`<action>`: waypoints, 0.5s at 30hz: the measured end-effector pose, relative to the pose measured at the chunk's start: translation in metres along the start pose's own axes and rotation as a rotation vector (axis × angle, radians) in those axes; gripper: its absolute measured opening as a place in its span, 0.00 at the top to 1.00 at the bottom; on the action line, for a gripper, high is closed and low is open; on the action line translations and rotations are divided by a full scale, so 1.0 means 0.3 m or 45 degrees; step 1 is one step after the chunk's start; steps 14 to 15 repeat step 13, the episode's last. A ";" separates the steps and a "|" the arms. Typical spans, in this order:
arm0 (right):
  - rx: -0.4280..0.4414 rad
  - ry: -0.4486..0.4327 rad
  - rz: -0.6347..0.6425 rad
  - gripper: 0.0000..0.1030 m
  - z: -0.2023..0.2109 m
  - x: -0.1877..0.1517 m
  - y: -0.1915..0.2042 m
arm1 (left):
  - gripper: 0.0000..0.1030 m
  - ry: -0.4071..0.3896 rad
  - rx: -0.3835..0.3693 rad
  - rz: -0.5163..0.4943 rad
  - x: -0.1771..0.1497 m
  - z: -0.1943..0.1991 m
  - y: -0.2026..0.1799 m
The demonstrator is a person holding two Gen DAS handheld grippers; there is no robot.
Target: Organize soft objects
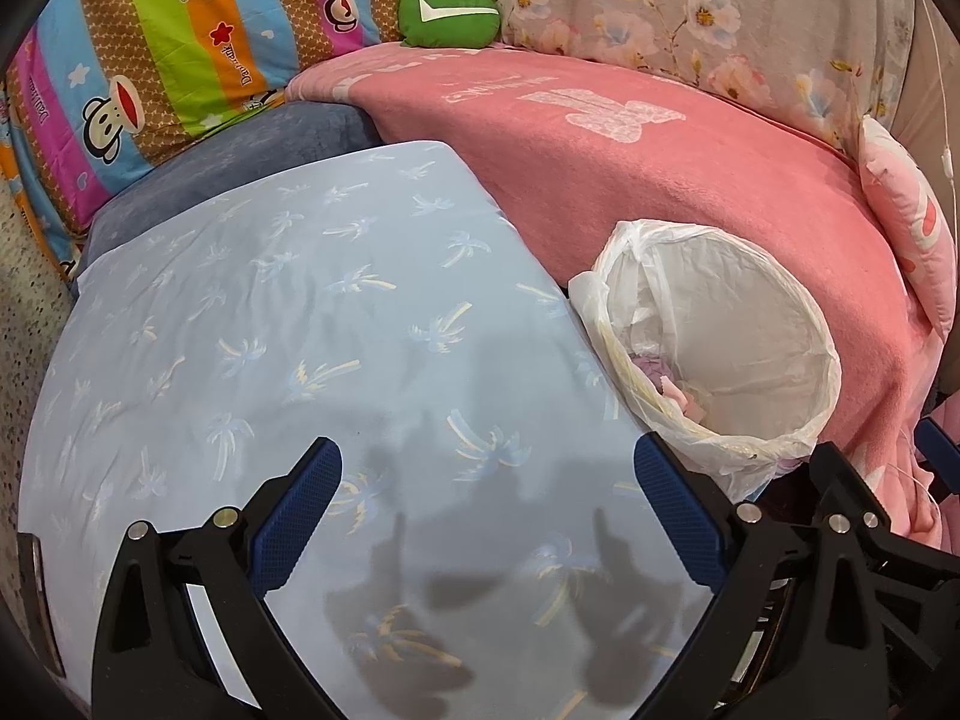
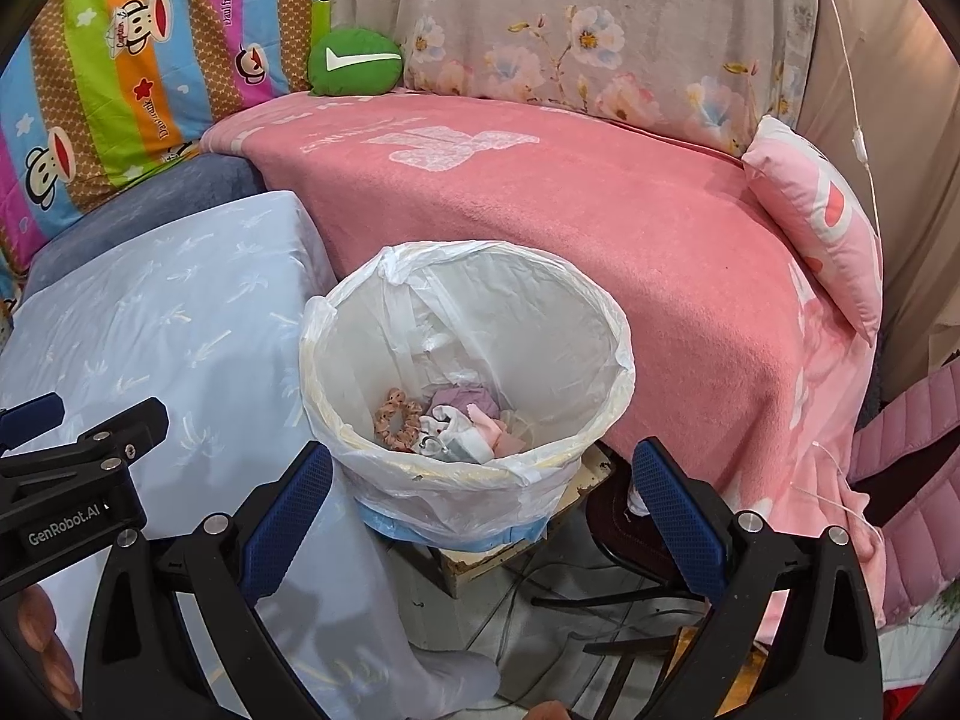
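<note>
A white bag-lined bin stands between a pale blue palm-print cloth and a pink blanket. Inside lie soft items: an orange patterned scrunchie, a mauve cloth and white and pink pieces. My right gripper hangs open just in front of the bin, holding nothing. My left gripper is open above the blue cloth, also holding nothing; its black body shows at the left of the right wrist view.
A green round cushion rests at the back against a striped monkey-print quilt and a floral cover. A pink pillow leans at the right. Cables and a dark stand lie on the floor under the bin.
</note>
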State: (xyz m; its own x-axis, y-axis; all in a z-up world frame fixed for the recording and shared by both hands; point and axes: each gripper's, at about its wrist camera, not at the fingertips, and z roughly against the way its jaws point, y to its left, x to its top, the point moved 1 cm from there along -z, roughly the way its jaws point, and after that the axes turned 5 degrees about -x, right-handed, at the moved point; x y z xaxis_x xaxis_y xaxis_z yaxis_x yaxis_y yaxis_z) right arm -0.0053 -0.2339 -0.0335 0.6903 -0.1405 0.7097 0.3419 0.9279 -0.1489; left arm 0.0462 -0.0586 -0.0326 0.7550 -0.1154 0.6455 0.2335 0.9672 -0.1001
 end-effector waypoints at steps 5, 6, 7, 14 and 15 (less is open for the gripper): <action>-0.004 0.000 -0.005 0.05 -0.001 -0.001 -0.004 | 0.09 0.007 0.002 -0.001 0.000 -0.002 -0.001; -0.005 -0.001 -0.006 0.05 -0.001 -0.001 -0.005 | 0.09 0.012 0.003 -0.001 0.000 -0.003 -0.001; -0.005 0.000 -0.007 0.05 -0.001 -0.001 -0.005 | 0.09 0.014 0.003 0.001 0.002 -0.003 -0.001; -0.008 -0.002 -0.012 0.05 -0.002 -0.003 -0.008 | 0.09 0.010 -0.002 0.005 0.005 -0.004 0.001; -0.008 -0.002 -0.012 0.05 -0.002 -0.003 -0.008 | 0.09 0.010 -0.002 0.005 0.005 -0.004 0.001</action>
